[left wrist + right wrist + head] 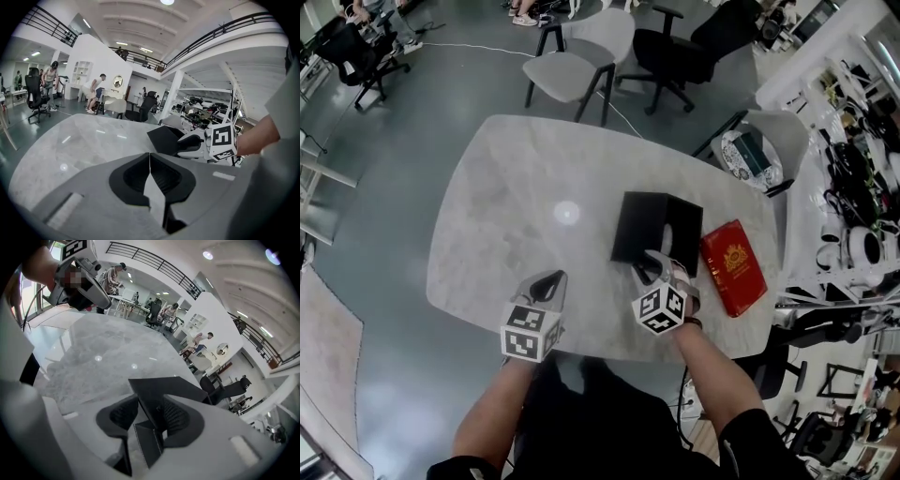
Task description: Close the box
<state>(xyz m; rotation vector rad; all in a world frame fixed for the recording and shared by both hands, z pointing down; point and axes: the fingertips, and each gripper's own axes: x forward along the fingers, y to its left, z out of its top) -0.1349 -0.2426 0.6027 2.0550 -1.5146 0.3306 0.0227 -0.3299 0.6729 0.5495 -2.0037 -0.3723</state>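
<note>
A black box (649, 223) stands on the marble table (506, 197), right of the middle. My right gripper (658, 269) is at the box's near edge. In the right gripper view a thin black panel of the box (161, 392) stands up between the jaws of the right gripper (146, 412). It lies close to the right pad, and a gap shows on the left side, so the gripper is open. My left gripper (549, 285) hovers over the table's near edge, left of the box. It is shut and holds nothing, as the left gripper (150, 164) view confirms.
A red book-like case (734, 266) lies flat just right of the box. Grey and black chairs (581, 56) stand beyond the table's far edge. A cluttered white bench (858, 178) runs along the right. The table's near edge is under both grippers.
</note>
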